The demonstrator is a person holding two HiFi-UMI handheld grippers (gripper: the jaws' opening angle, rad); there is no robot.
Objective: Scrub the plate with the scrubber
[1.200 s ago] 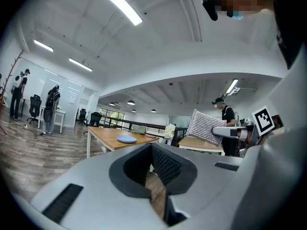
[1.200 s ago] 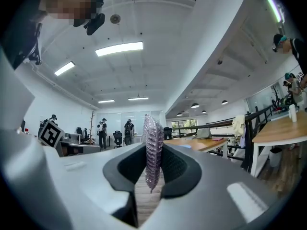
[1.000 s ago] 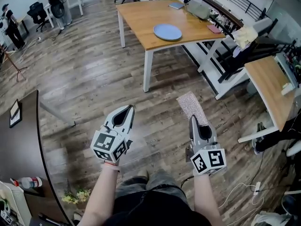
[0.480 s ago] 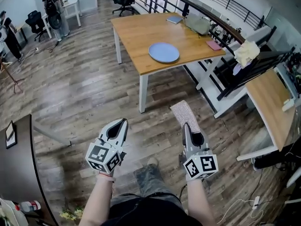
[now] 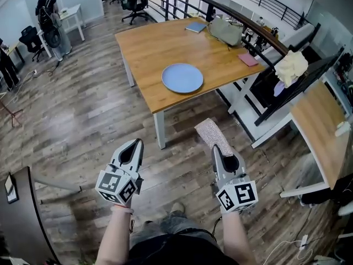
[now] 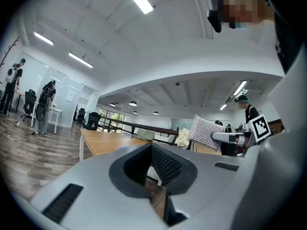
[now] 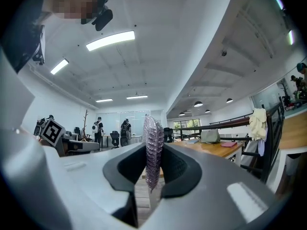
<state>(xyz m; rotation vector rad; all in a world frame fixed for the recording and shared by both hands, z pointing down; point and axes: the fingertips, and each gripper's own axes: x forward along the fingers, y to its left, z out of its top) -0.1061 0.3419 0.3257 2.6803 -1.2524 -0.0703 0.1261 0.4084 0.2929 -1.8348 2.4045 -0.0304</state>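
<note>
The left hand-held gripper [image 5: 134,146] hovers level over the wooden floor [image 5: 71,120], its jaws closed together with nothing between them. Ahead, the blue plate [image 5: 182,78] lies flat on the wooden surface [image 5: 140,43] near its front edge, well apart from both grippers. The right hand-held gripper [image 5: 217,149] is clamped on the scrubber [image 5: 211,133], a grey textured pad standing edge-on between the jaws and sticking out forward past them. Farther right on the surface sit a grey bag [image 5: 225,32] and a pink item [image 5: 249,59].
</note>
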